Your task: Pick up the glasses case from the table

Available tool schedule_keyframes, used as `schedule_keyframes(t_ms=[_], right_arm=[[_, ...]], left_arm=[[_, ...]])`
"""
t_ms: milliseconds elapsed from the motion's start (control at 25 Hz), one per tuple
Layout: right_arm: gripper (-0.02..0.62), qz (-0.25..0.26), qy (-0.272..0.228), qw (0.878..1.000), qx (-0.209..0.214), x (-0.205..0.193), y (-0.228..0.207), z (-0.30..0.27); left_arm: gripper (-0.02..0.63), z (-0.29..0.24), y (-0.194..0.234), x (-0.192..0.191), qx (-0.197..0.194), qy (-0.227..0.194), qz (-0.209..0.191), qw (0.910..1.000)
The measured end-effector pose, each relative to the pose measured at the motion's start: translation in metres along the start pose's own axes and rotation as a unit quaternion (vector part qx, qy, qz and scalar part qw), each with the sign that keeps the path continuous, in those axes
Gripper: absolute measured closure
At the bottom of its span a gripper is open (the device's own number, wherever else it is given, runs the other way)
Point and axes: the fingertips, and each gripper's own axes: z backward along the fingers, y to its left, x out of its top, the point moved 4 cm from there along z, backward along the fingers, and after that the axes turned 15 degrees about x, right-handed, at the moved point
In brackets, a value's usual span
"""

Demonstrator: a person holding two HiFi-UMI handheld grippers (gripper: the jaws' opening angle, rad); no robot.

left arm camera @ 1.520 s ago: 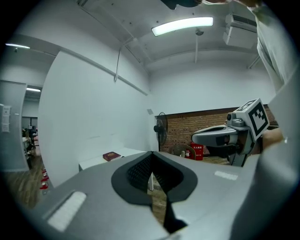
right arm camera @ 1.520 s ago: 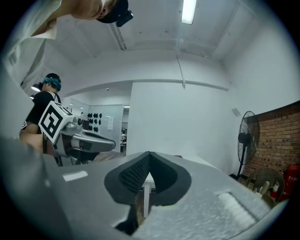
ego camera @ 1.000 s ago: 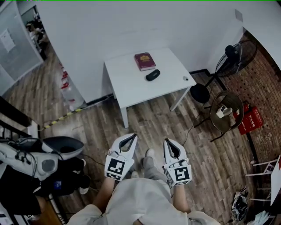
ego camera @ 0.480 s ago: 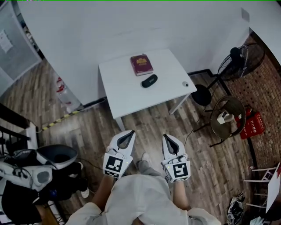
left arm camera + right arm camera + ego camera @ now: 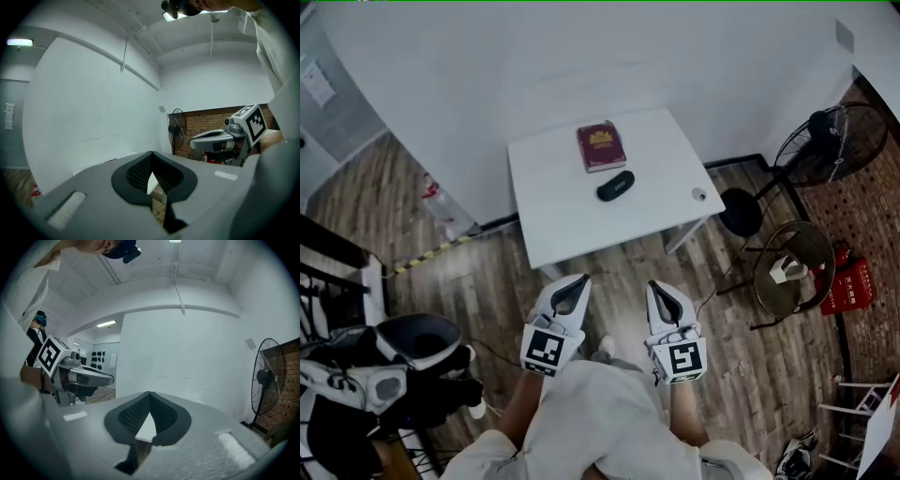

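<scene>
Status: both grippers clenched, case untouched on bench

Glasses case [image 5: 616, 186] is lying near the middle of the bench [image 5: 572, 220], well apart from both grippers. One case: black, smooth, oblong with rounded ends, sitting at a slant. One book [image 5: 601, 146], maroon cover with gold print, is lying just behind the case on the wall side, not touching it. One small round grey item [image 5: 698, 194] is sitting by the bench's right edge, too small to identify. Bench is showing a flat matt white top on white legs, standing on a wood-plank floor [image 5: 487, 272].

Two grippers: left gripper [image 5: 578, 280] and right gripper [image 5: 654, 285] are hovering side by side over the floor, short of the bench. Each is showing grey moulded shells, black ribbed pads and one marker cube. Both are clenched, jaw tips meeting, nothing between them.

Only the head view is showing case, book and round item. Left gripper view is catching the right gripper, one standing fan [image 5: 177, 129] and a brick wall [image 5: 206, 119]. Right gripper view is catching the left gripper, the fan and plain white wall.
</scene>
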Motion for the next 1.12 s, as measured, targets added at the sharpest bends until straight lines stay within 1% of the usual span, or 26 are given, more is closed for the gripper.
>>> schedule_keyframes(t_ms=[80,280,480,640,760,920,1120], right_arm=[[0.591,0.0,0.008,1.0,0.0,0.001,-0.013,-0.006],[0.591,-0.002,0.007,1.0,0.014,-0.001,-0.034,-0.018],[0.591,-0.001,0.008,1.0,0.021,0.001,-0.046,-0.035],[0.591,-0.002,0.007,1.0,0.028,-0.003,-0.058,-0.052],[0.591,0.004,0.006,1.0,0.03,-0.002,-0.065,-0.061],[0.591,0.001,0.009,1.0,0.025,-0.004,-0.084,-0.079],[0.591,0.0,0.015,1.0,0.024,-0.006,-0.107,-0.11]], left_arm=[[0.588,-0.011,-0.002,0.003,0.003,-0.001,0.001,1.0],[0.588,-0.033,-0.001,0.001,0.013,0.008,0.008,0.9998],[0.588,-0.051,0.006,0.005,0.014,-0.001,0.001,0.9999],[0.588,-0.07,0.015,0.001,0.015,0.003,0.009,0.9998],[0.588,-0.082,0.02,0.005,0.01,-0.007,0.011,0.9999],[0.588,-0.107,0.031,0.005,0.005,-0.012,0.024,0.9996],[0.588,-0.145,0.046,0.001,-0.014,-0.007,0.034,0.9993]])
